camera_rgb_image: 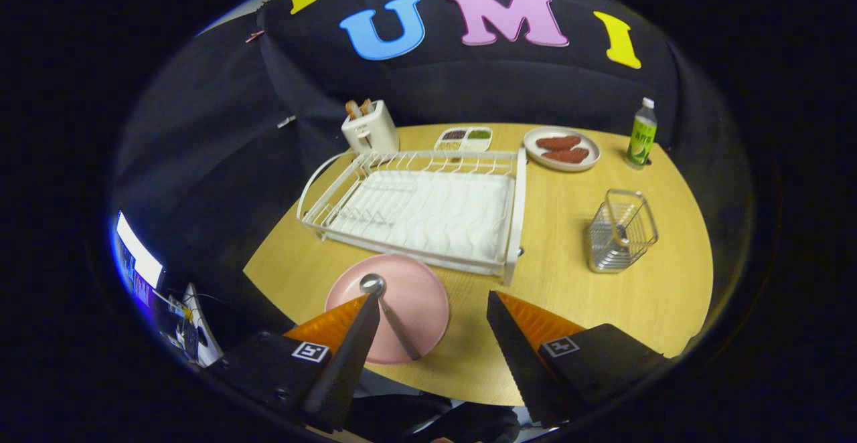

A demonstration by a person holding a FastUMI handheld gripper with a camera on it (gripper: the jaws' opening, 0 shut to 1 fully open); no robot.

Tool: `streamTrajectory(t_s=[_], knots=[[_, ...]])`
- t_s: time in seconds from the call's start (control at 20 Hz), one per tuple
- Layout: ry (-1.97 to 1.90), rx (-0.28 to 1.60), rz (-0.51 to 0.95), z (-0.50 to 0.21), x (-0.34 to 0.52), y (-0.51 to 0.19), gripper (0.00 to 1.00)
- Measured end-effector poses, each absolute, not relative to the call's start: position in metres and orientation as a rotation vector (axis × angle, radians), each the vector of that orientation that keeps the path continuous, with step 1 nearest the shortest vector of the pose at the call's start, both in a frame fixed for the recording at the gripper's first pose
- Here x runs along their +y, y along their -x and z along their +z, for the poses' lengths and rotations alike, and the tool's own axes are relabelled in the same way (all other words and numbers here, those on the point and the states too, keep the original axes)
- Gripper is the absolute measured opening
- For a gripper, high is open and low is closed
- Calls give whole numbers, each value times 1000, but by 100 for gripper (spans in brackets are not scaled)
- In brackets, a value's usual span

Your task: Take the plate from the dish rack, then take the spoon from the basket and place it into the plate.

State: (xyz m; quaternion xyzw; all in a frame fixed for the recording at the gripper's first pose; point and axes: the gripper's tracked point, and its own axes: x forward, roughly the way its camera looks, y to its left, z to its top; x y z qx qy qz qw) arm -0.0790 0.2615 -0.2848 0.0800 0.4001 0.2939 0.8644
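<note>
Lying across the pink plate (402, 296), the spoon (387, 314) has its round bowl toward 12 o'clock, nearer the rack, and its handle running back toward 5 o'clock to the plate's near rim. The plate sits flat on the round wooden table (589, 296), just in front of the white dish rack (428, 209), close to the rack's near edge. The gripper (432, 306) hangs above the table's near side with its fingers spread wide apart and nothing between them; the left finger overlaps the plate's near-left part, its tip just beside the spoon's bowl, while the right finger is over bare wood to the plate's right. From the plate, the wire basket (621, 230) stands at about 2 o'clock, well apart from it and to the right of the rack. Beyond the rack, a white toaster (369, 128) with slices in it stands at 11 o'clock, a small divided tray (464, 138) at 12 o'clock, a white plate of reddish food (561, 148) at 1 o'clock, and a green-labelled bottle (642, 134) farther right by the table's edge.
</note>
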Motion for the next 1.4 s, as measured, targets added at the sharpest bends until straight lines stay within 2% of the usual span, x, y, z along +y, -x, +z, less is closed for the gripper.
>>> streamTrajectory(t_s=[0.25, 0.65, 1.4], knots=[[-104, 629, 530, -206, 221, 24, 99], [-6, 383, 478, -112, 159, -10, 98], [-50, 378, 468, -137, 111, -45, 97]])
